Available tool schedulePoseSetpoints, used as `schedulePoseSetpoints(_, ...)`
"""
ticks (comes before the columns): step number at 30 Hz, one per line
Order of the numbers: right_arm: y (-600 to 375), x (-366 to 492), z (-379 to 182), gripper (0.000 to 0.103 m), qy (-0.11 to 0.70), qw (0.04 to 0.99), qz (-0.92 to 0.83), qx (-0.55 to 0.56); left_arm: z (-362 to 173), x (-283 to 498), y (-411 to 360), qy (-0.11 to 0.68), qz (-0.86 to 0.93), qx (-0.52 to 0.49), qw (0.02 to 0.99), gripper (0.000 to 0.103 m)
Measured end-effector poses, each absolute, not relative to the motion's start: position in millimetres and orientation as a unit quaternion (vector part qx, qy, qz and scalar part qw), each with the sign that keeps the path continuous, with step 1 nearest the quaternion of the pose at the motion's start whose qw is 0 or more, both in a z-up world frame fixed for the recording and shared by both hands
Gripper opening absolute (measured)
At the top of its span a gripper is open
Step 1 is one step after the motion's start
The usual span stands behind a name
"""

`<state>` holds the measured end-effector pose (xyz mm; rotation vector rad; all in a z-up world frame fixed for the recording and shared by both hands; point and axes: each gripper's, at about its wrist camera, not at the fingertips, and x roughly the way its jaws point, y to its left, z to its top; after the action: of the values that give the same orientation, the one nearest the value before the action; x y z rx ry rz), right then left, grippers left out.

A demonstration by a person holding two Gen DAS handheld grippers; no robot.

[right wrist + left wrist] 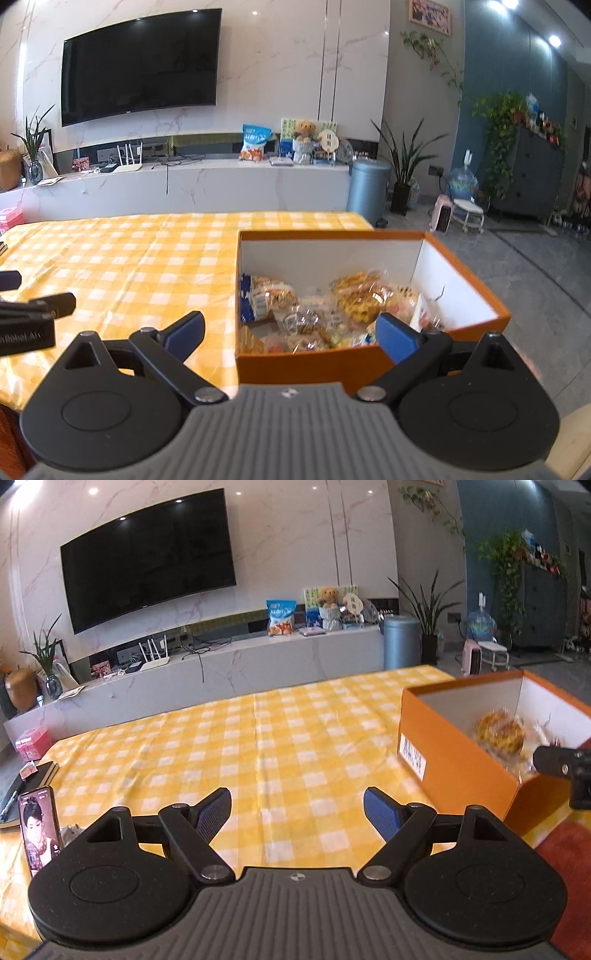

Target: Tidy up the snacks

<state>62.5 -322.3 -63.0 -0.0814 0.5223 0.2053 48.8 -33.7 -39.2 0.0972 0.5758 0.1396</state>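
gaping wide, both hand-held grippers (pixel 297 814) (pixel 291 334) empty

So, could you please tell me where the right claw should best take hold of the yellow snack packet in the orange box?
Probably from above, through the open top of the orange box, since its walls block the sides. Pinch the crinkled wrapper at the top of the yellow snack packet, which lies uppermost on the pile. The right claw is open and empty.

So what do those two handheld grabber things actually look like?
Both look alike. The left gripper and right gripper each have a ribbed grey body with a small round emblem, two black round discs, black linkage arms with silver pivots, and blue textured pads on the jaws. No cables or sleeves show.
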Motion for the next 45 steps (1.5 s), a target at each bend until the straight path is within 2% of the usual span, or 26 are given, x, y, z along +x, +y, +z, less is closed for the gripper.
schedulePoseSetpoints(45, -316, 60, -72, 0.097, 0.261, 0.960, 0.096, -0.039, -39, 39, -31, 0.290, 0.056, 0.033, 0.955, 0.095)
